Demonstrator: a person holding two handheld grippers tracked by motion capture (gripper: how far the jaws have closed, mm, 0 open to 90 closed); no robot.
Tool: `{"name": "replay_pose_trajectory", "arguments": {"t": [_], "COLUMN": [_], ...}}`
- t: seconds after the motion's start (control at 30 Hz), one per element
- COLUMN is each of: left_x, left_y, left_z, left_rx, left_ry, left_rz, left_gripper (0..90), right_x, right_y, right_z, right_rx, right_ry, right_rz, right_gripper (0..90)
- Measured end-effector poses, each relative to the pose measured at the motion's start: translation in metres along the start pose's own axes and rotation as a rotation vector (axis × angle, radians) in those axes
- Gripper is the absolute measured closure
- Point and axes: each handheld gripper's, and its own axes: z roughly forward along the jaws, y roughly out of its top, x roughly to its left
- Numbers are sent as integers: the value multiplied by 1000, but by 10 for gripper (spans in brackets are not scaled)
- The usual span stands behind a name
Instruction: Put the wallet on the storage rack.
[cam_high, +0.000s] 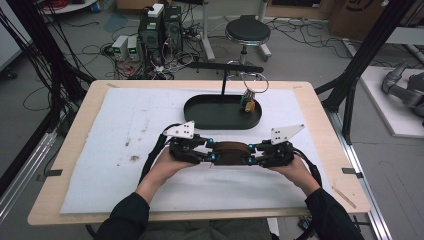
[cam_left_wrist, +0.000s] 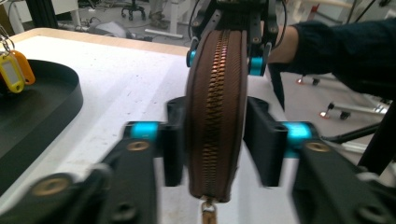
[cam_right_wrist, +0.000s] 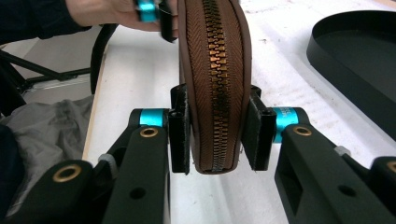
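Observation:
A brown zipped pouch (cam_high: 231, 152) hangs just above the white mat, held edge-up between both grippers. My left gripper (cam_high: 213, 150) is shut on its left end and my right gripper (cam_high: 250, 154) is shut on its right end. In the left gripper view the pouch (cam_left_wrist: 215, 84) stands between the black jaws of the left gripper (cam_left_wrist: 215, 140), with the zipper pull (cam_left_wrist: 208, 212) hanging at the near end. In the right gripper view the jaws of the right gripper (cam_right_wrist: 215, 135) press both sides of the pouch (cam_right_wrist: 212, 70), whose brass zipper is closed along its length.
A black oval tray (cam_high: 200, 116) lies behind the pouch, with an upright stand (cam_high: 223, 82) and keys with yellow and orange tags (cam_high: 248, 104). The white mat (cam_high: 115, 150) covers most of the wooden table (cam_high: 320, 115). A stool (cam_high: 247, 31) and cables are beyond the table.

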Motion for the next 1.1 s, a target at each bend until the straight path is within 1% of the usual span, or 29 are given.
{"name": "replay_pose_trajectory", "arguments": {"t": [0.03,0.1,0.17,0.2,0.23,0.27,0.37,0.43,0.5,0.6,0.63,0.67,0.8,0.87,0.9,0.93,1.0,1.03,1.1], "left_x": [0,-1,-2,-3,-3,-4,-4,-4,-5,-5,-5,-5,-6,-7,-7,-7,-8,-7,-6], "left_y": [0,1,0,-1,-1,-2,-4,-4,-4,-5,-5,-5,-4,-3,-3,-2,-1,0,1], "left_z": [-1,-1,-2,-2,-2,-2,-2,-2,-1,-1,-2,-3,-4,-4,-4,-5,-7,-9,-13], "left_rx": [0,0,-7,-12,-12,-20,-20,-37,-42,-42,-49,-51,-56,-64,-66,-74,-87,-92,-101], "left_ry": [2,5,1,0,3,11,5,-5,-12,-8,-12,-11,-4,-3,0,7,28,42,70], "left_rz": [-5,-10,-13,-12,-3,-2,15,18,26,33,33,33,53,51,51,51,49,50,49], "left_gripper": [439,393,388,387,387,391,440,471,493,562,610,622,655,664,667,669,671,671,672], "right_x": [0,0,0,0,0,0,1,1,1,2,2,2,2,2,2,2,0,-2,-3], "right_y": [0,0,1,1,1,2,3,3,3,4,4,4,4,5,5,5,4,3,3], "right_z": [0,-1,-2,-3,-3,-4,-4,-4,-3,-2,-2,-2,-2,-2,-3,-4,-6,-9,-15], "right_rx": [-5,-9,-24,-31,-40,-47,-52,-54,-53,-55,-56,-58,-65,-68,-70,-68,-76,-81,-99], "right_ry": [0,3,4,12,16,19,23,24,25,32,34,36,30,21,7,-9,-25,-39,-69], "right_rz": [-6,1,6,10,6,9,15,7,11,7,7,4,2,2,4,6,23,30,49], "right_gripper": [686,686,686,687,687,687,687,687,687,687,687,685,671,635,608,559,465,438,414]}}
